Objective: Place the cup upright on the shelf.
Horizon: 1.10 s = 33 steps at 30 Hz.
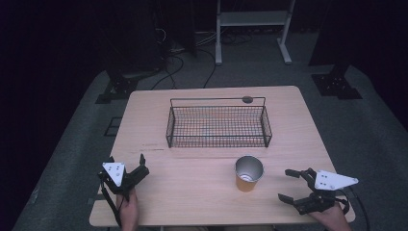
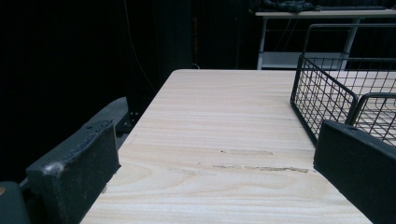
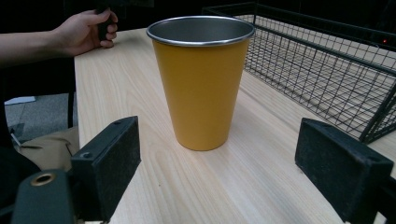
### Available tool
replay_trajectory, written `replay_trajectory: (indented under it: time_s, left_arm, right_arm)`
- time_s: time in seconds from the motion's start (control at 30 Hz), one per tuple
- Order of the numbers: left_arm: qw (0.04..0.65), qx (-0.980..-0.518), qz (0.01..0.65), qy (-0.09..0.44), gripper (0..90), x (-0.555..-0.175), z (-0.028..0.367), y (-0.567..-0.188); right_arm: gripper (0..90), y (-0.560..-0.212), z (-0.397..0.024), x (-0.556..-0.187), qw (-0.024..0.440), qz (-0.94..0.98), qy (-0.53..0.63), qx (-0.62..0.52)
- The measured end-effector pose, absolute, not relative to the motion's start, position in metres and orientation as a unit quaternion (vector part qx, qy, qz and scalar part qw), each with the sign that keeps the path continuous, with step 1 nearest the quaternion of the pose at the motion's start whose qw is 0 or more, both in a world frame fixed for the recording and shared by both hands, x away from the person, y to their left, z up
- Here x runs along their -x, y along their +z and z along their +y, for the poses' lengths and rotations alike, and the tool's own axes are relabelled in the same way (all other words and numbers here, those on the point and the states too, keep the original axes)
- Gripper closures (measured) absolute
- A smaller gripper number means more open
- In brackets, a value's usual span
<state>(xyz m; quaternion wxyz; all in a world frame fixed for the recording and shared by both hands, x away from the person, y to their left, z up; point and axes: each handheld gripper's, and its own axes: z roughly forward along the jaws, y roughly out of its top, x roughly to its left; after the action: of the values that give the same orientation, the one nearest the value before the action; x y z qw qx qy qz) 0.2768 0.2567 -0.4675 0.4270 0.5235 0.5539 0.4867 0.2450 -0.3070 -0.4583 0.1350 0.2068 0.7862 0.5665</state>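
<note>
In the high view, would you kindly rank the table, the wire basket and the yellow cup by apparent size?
1. table, easily the largest.
2. wire basket, covering a good part of the tabletop.
3. yellow cup, smallest.

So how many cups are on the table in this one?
1. A single yellow cup stands upright on the table, in front of the wire basket and just ahead of the right tongs. The basket looks empty, with nothing hidden inside.

One camera looked down from above my side of the table (image 1: 202,192). My left gripper's camera sat low, facing along the tabletop toward the basket (image 2: 327,93). My right gripper's camera sat close to the cup (image 3: 201,84). All three views shared the basket and table.
</note>
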Motion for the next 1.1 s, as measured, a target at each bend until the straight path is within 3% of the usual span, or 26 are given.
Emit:
replay_trajectory:
  time_s: [1.1]
  left_arm:
    - [0.427, -0.523, 0.553, 0.487, 0.0, -0.277, 0.257, -0.468]
  right_arm:
    - [12.8, -0.455, -0.264, -0.263, 0.107, 0.803, 0.553, -0.197]
